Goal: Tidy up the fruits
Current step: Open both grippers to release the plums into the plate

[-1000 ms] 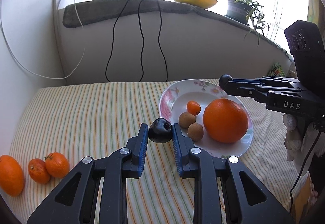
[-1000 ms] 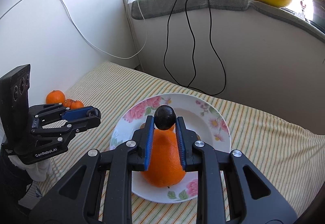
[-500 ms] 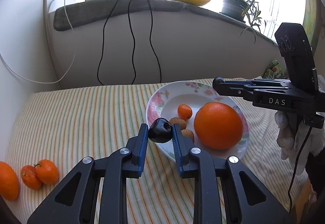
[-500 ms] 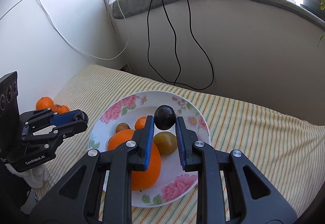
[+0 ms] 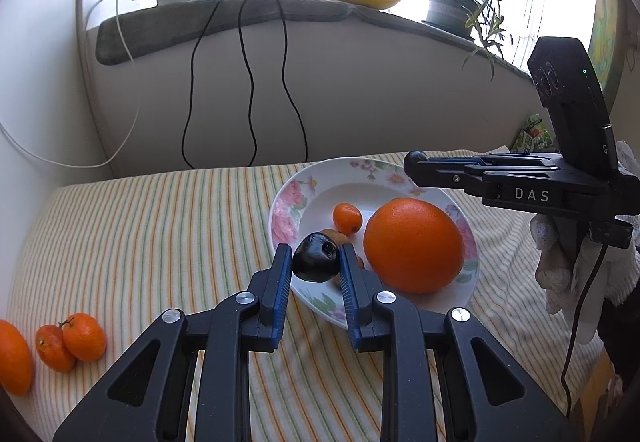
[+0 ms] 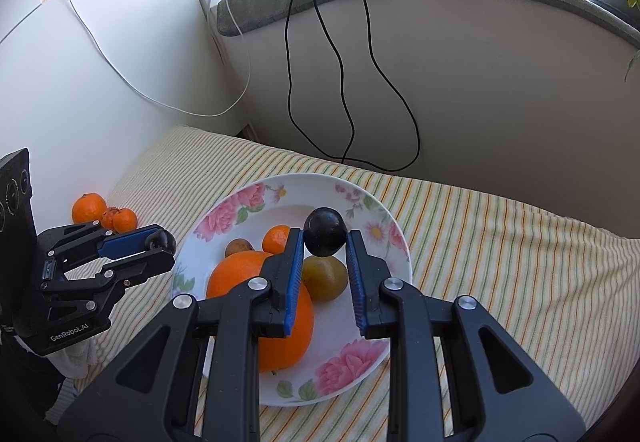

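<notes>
A: How far along are they with the fruit?

B: Partway, I'd say. The flowered plate (image 6: 384,238) on the striped bed (image 6: 500,242) already has a big orange (image 5: 414,244), a little mandarin (image 5: 347,218) and a couple of brownish fruits (image 6: 324,277) in it.

A: And the grippers?

B: Each is clamped on a dark plum. The left gripper (image 5: 315,262) pinches its plum (image 5: 316,257) right at the plate's near rim, above the bed. The right gripper (image 6: 324,242) holds the other plum (image 6: 325,230) over the middle of the plate, above one of the brown fruits.

A: So neither is down yet?

B: Neither is released, no. Both look ready to be set in, though there's not much bare plate beside that orange.

A: Anything left after those?

B: A loose cluster (image 5: 66,338) of three orange fruits sits off at the bed's left edge, well apart from the plate. I'd guess those come next.
</notes>
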### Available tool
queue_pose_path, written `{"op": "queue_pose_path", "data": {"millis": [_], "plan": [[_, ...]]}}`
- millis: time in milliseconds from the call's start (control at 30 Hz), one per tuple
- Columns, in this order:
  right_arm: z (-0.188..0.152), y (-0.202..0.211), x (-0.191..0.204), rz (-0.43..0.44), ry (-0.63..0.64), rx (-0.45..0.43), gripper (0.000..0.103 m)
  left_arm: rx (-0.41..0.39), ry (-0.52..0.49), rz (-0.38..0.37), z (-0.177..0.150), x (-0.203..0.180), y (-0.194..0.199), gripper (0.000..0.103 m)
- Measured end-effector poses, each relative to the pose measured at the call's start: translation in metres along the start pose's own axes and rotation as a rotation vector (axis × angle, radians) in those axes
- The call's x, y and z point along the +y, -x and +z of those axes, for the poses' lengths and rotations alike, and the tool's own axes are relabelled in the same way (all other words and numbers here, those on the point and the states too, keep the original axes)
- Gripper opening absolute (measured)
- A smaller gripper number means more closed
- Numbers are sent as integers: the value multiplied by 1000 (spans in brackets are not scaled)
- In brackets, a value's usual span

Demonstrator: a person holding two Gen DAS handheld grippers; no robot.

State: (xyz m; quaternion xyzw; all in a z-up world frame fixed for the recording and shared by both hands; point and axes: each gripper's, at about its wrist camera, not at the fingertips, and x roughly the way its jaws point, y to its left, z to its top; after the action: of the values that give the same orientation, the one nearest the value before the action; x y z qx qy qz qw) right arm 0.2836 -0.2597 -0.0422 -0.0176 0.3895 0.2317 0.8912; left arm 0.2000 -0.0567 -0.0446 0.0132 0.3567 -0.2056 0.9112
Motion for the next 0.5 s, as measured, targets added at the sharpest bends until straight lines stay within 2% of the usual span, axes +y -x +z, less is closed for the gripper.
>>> {"op": "queue_pose_path", "data": {"millis": [167, 267, 300, 333, 433, 467, 500], "plan": [[-1, 1, -1, 2, -6, -3, 26, -3, -2, 2, 0, -1, 1, 22], [-1, 2, -2, 1, -9, -9, 33, -5, -2, 4, 0, -1, 1, 23], [-1, 3, -2, -1, -9, -11, 38, -5, -2, 4, 0, -1, 1, 23], [-1, 3, -2, -4, -9, -15, 45, -5, -2, 6, 0, -1, 1, 27], [-2, 5, -1, -10, -11, -24, 57, -15, -2, 11, 0, -1, 3, 50], [-2, 6, -1, -11, -11, -27, 59, -19, -4, 15, 0, -2, 5, 55], [-2, 6, -1, -13, -10, -30, 66, -21, -7, 20, 0, -3, 5, 57]]}}
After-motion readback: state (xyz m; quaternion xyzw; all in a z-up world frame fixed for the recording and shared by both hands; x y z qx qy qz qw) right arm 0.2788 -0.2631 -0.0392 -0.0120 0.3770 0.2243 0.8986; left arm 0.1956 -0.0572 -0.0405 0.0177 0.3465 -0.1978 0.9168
